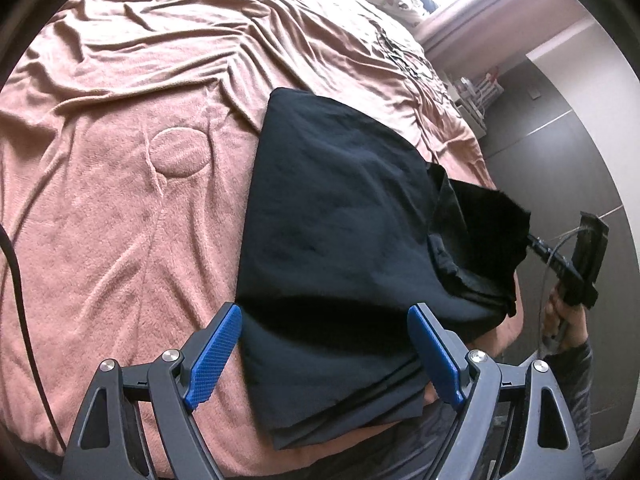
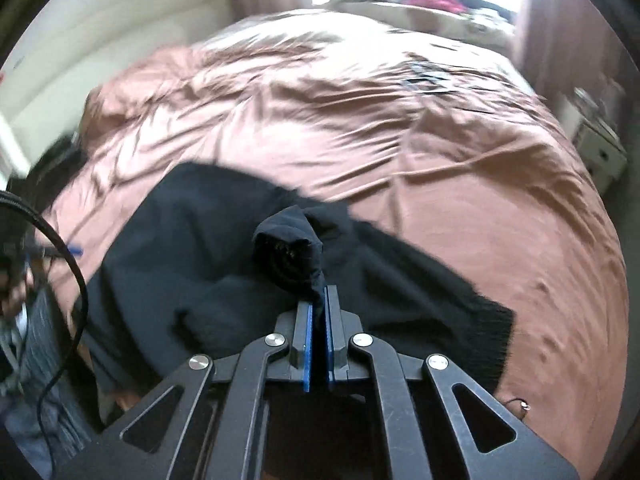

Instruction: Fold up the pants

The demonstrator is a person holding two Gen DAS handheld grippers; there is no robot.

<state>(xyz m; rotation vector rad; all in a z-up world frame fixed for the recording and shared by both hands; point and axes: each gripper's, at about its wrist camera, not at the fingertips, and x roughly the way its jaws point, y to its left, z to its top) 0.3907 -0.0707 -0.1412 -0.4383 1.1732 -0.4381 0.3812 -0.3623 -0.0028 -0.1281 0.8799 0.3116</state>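
Dark pants (image 1: 332,216) lie partly folded on a wrinkled pink bedspread (image 1: 120,160). Left gripper (image 1: 324,356) hovers over their near edge, jaws spread wide, pads clear of cloth. Right gripper (image 2: 319,312), jaws pressed together, pinches a lifted bunch of the pants' fabric. The right wrist view is motion-blurred; the far bed clutter is indistinct, and the pants' near end is cut off behind the grippers.

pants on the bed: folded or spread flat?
Partly folded: the pants lie doubled in layers on the blanket, and the right claw pinches one bunched end.
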